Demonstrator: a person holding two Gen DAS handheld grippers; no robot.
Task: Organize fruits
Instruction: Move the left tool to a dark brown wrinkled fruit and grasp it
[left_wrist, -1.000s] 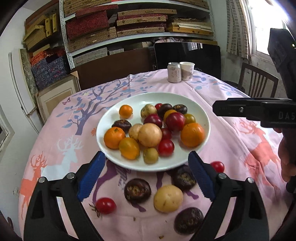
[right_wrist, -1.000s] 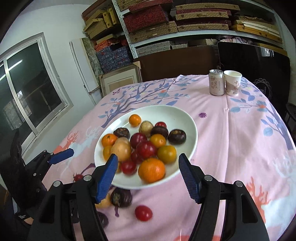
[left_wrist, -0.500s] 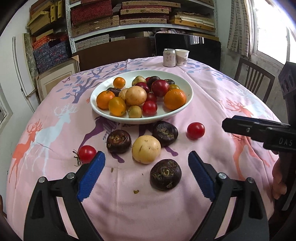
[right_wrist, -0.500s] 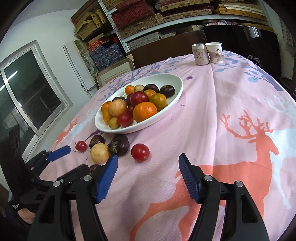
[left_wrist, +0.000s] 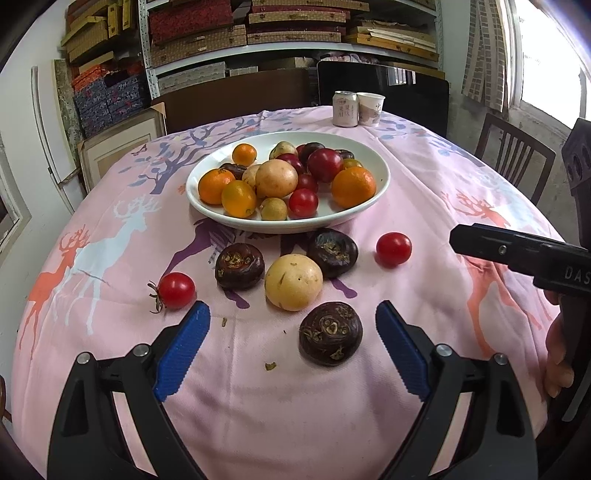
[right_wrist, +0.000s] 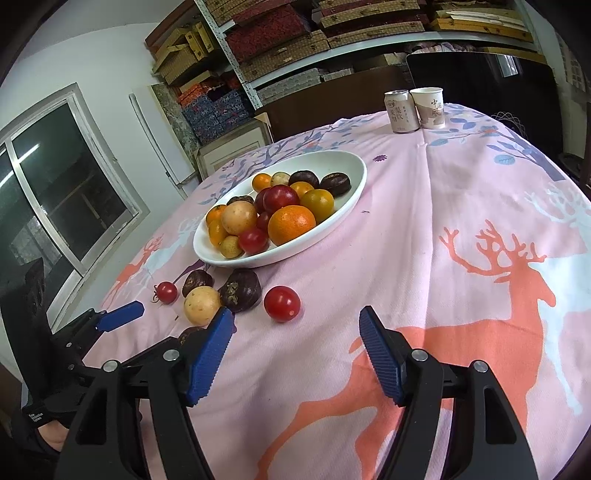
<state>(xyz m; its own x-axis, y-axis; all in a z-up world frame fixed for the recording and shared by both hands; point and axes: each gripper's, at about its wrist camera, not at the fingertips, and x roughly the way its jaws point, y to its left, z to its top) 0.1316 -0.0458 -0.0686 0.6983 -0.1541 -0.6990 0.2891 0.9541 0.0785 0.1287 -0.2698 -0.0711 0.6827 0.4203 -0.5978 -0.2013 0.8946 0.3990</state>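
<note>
Right now we are holding both tongs over the pink tablecloth, each one released with nothing between its blue pads. Our left gripper is spreading its jaws wide, and just ahead of its right pad a dark water chestnut is lying on the cloth, not touched by either pad. Beyond it we are seeing a pale yellow fruit, two more dark chestnuts, and a cherry tomato with a stem just past the left pad. Another cherry tomato is sitting further right, near the black body of our other tool.

Our right gripper is standing open too, its jaws framing bare cloth; that same tomato is lying just ahead of the gap, slightly toward the left pad. Farther ahead of both tongs, the white plate is holding the heaped oranges, tomatoes and chestnuts. A can and a paper cup are standing together at the far edge.
</note>
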